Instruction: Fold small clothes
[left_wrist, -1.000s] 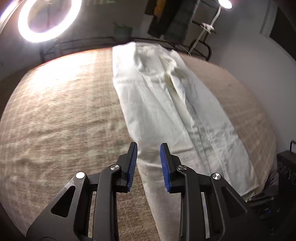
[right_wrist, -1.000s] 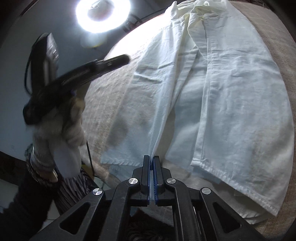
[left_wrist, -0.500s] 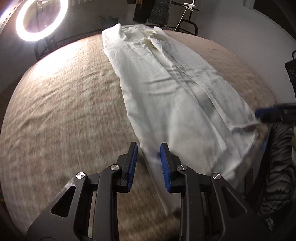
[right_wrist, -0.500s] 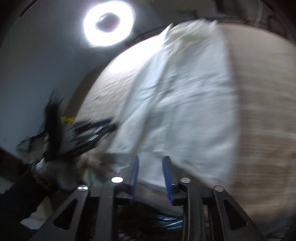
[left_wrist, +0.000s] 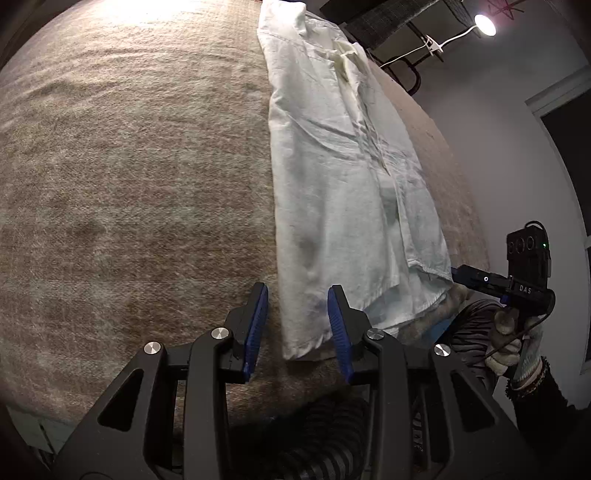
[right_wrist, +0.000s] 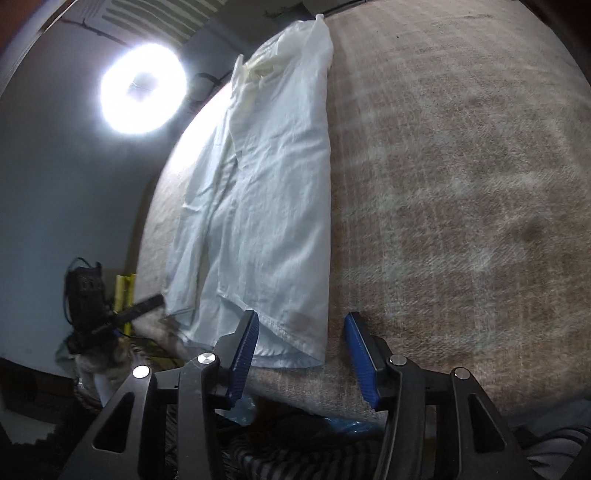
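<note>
1. long white folded cotton garment (left_wrist: 332, 184) lies flat on the tan woven blanket (left_wrist: 129, 166), running from top centre to lower middle of frame
2. left gripper (left_wrist: 297, 325) jaws opening, hem corner between them, not pinched
3. right gripper (right_wrist: 299, 347) jaws opening too, straddling the other hem corner, lower centre

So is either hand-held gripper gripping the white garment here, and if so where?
Neither. The left hand-held gripper and right hand-held gripper are both opening, each framing a bottom corner of the garment, pads not pressing it.
</note>
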